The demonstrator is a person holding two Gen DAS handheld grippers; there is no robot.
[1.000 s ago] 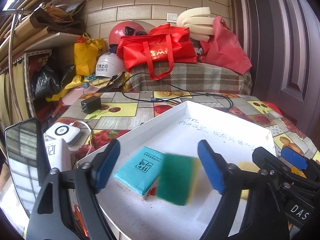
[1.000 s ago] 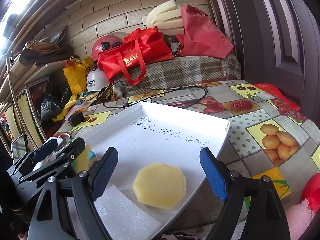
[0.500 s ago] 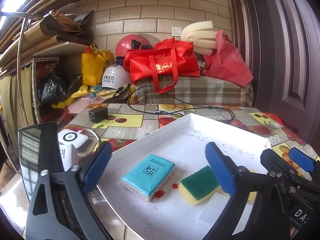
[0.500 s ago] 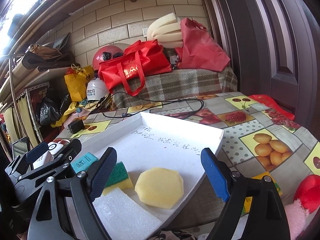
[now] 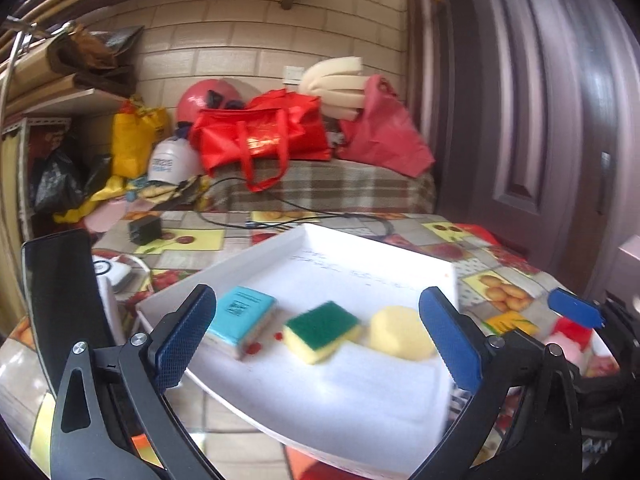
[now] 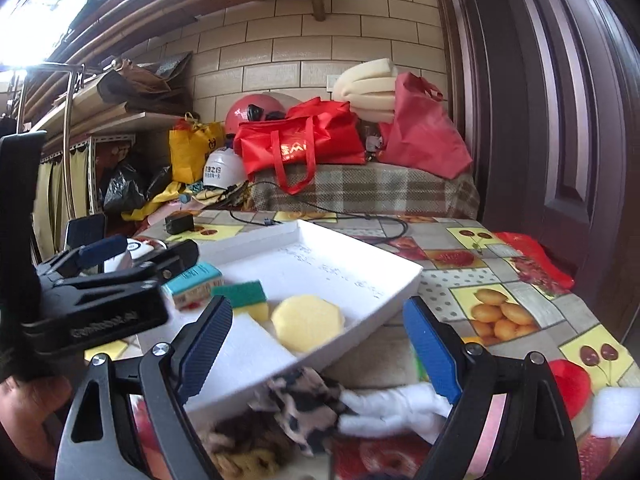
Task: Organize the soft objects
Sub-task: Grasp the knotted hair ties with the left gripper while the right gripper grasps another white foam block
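Observation:
A white tray (image 5: 256, 256) (image 6: 256, 240) on the fruit-print table holds a teal packet sponge (image 5: 244, 312) (image 6: 192, 280), a green-and-yellow sponge (image 5: 322, 326) (image 6: 240, 292), a round yellow sponge (image 5: 400, 332) (image 6: 308, 320) and a white foam sheet (image 5: 380, 384) (image 6: 248, 352). My left gripper (image 5: 316, 304) hovers before the tray's near edge, its jaws opening wide with nothing gripped. To its right, my right gripper (image 6: 318, 308) stands open and empty above a leopard-print soft piece (image 6: 296, 404) and a white plush (image 6: 392, 408) at the table's front.
A black charger (image 5: 144, 230) and its cable (image 5: 280, 204) lie behind the tray, with a white device (image 5: 112, 272) to the left. Red bags (image 5: 260, 136), helmets and foam rolls are piled at the back. A dark door (image 5: 540, 120) stands on the right. A red-and-white plush (image 6: 576, 384) lies front right.
The green sponge that was between my left jaws now lies on the tray beside the teal packet. The left jaws have widened. Both grippers have drawn back from the tray.

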